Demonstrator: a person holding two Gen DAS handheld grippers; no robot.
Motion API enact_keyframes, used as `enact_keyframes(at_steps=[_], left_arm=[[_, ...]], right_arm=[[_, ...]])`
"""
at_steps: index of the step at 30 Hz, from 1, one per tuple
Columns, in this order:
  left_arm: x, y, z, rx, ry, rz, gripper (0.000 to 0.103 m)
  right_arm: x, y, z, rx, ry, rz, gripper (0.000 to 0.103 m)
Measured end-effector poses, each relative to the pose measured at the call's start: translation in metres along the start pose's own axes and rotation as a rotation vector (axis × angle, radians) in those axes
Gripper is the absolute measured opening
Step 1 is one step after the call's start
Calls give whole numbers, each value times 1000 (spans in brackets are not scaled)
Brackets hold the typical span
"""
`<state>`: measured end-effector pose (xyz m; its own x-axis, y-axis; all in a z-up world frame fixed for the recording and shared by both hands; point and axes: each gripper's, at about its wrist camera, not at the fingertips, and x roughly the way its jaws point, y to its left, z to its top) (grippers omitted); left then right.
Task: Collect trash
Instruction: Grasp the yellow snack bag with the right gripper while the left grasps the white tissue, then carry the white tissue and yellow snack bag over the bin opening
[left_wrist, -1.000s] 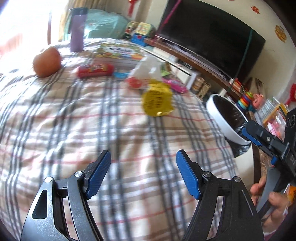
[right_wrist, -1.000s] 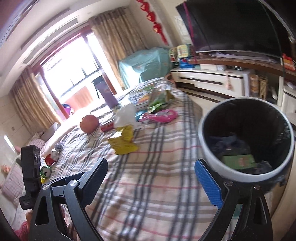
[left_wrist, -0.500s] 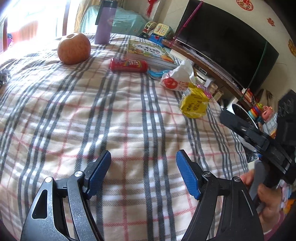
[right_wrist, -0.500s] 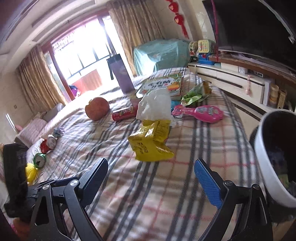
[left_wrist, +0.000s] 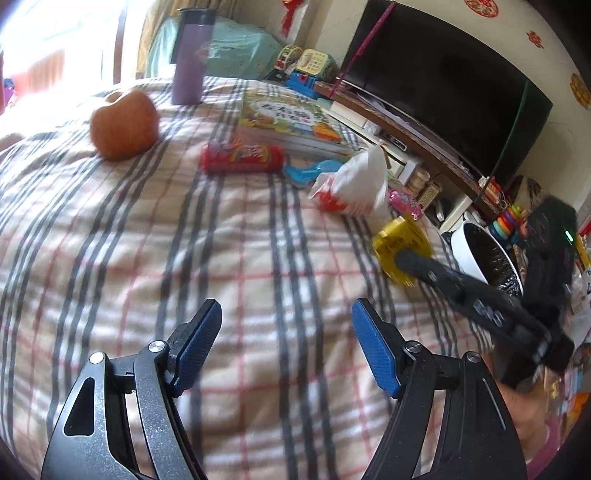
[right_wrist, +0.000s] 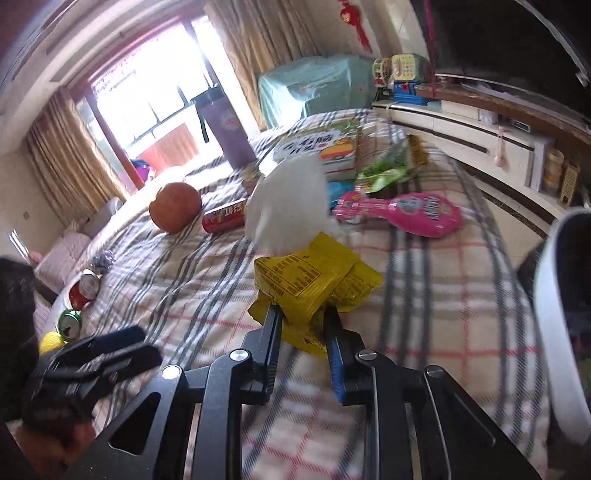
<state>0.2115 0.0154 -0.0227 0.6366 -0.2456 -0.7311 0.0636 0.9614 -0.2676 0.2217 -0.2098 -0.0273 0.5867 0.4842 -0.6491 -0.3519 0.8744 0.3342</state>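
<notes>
Right wrist view: the right tongs (right_wrist: 301, 325), wide half a second ago, are now clamped on the yellow wrapper (right_wrist: 314, 284) on the bed (right_wrist: 424, 288); pickup looks achieved. The bin (right_wrist: 557, 332) stands right, cut off. Left tongs (left_wrist: 286, 343) remain wide, empty. Motion blur obscures the pads.

A lived-in home bedroom is showing here. A bed under a plaid blanket (left_wrist: 155, 229) is filling most of the view, and pillows (right_wrist: 62, 254) are lying at its far end. Curtains (right_wrist: 66, 162) are hanging beside a bright window (right_wrist: 147, 96). A large television (left_wrist: 443, 85) is standing on a low cabinet (right_wrist: 480, 140), with children's toys (left_wrist: 306, 66) sitting beside it.
</notes>
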Motion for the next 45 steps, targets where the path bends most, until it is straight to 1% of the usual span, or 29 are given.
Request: enact_keyframes(at_steps=[6,9,12,16,17,18,19,20,21,23,29,35,39,45], left_arm=[[25,-34,18,69,13,-14,74],[34,-50,26,98,3,-13,75],[45,-59,35,98,-15,15,75],[62,-63,46,72,-32,22,74],[64,-63,48,71,-38,20,69],[67,-63,49,69,-44,13,49],[71,-62,51,66,-36,2,40],[75,-60,52,55,-28,-6,37],[75,-56,52,37,-37,-20,33],[72,-52,51,23,-38,-36,28],[43,-41,31,-20,-43,-45,27],[5,-36,6,-24,-64,-64,27],[-10,-42,-7,9,-71,-80,27],[-15,-53,-25,64,-42,-115,27]], right_arm=[[-35,-33,-23,99,-33,13,23],[-49,-43,-30,127,-59,17,23],[-55,-52,-33,168,-83,42,23],[-52,-51,-32,153,-76,62,22],[-50,-50,-32,147,-67,68,22],[-47,-49,-32,144,-60,74,22],[-45,-49,-31,143,-52,80,22],[-44,-50,-30,144,-47,86,22],[-43,-50,-30,146,-43,92,22],[-42,-50,-31,145,-35,102,22],[-43,-43,-31,120,-40,88,21],[-53,-27,-39,79,-62,32,20],[-61,-24,-45,83,-70,5,20],[-77,-22,-55,106,-105,-32,18]])
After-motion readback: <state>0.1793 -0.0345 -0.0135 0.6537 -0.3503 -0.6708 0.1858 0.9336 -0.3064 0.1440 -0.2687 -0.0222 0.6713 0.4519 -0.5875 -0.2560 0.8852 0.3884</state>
